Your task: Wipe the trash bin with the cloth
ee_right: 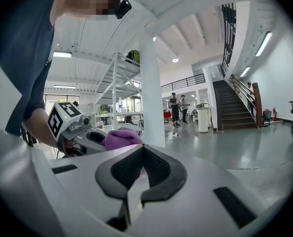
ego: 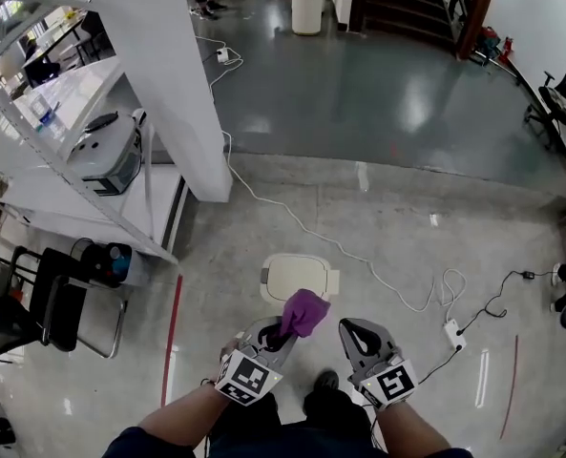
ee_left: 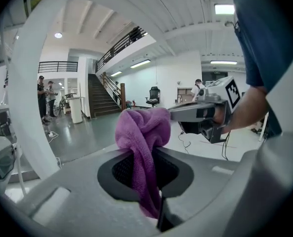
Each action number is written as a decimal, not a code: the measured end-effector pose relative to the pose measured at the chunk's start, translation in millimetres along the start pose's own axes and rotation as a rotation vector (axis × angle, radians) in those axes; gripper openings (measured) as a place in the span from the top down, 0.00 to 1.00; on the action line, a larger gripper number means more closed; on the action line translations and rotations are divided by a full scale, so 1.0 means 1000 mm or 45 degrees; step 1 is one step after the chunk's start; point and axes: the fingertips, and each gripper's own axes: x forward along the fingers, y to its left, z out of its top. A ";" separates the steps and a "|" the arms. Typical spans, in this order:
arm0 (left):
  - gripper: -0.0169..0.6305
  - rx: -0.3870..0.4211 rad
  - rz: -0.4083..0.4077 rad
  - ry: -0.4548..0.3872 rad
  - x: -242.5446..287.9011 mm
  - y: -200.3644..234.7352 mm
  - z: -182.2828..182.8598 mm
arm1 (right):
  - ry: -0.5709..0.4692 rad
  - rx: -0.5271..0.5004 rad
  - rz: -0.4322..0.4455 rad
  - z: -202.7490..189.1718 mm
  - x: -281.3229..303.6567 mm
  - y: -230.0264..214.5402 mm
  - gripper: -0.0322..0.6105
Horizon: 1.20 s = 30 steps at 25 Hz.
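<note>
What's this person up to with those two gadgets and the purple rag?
A person stands holding a gripper in each hand. The left gripper is clamped on a purple cloth, which bunches up above its jaws. The right gripper is shut and empty, held alongside. A pale trash bin sits on the floor just ahead. The cloth appears to be held in the air, not touching the bin, so wiping does not look started.

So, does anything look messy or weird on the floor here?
A long white cable snakes loose across the floor, passing close behind the trash bin to a power block. Someone could trip on it. The bin stands upright; the purple cloth is pinched in the left gripper.
</note>
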 end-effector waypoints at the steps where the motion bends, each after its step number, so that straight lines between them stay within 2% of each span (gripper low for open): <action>1: 0.91 -0.016 0.006 -0.010 -0.011 -0.001 0.009 | 0.016 0.004 0.015 0.008 -0.004 0.007 0.94; 4: 0.91 -0.057 0.017 -0.029 -0.043 -0.005 0.034 | 0.064 0.018 0.071 0.031 -0.016 0.034 0.94; 9: 0.91 -0.059 0.033 -0.057 -0.087 -0.014 0.074 | 0.074 0.039 0.163 0.072 -0.033 0.077 0.94; 15: 0.91 -0.126 0.036 -0.191 -0.128 -0.037 0.139 | 0.037 -0.029 0.208 0.129 -0.052 0.100 0.94; 18: 0.91 -0.173 0.010 -0.274 -0.146 -0.050 0.165 | 0.003 -0.056 0.190 0.153 -0.063 0.100 0.94; 23: 0.91 -0.237 -0.033 -0.416 -0.167 -0.055 0.186 | -0.050 0.002 0.152 0.165 -0.066 0.104 0.94; 30: 0.91 -0.300 -0.010 -0.493 -0.176 -0.053 0.189 | -0.037 -0.007 0.170 0.163 -0.069 0.121 0.94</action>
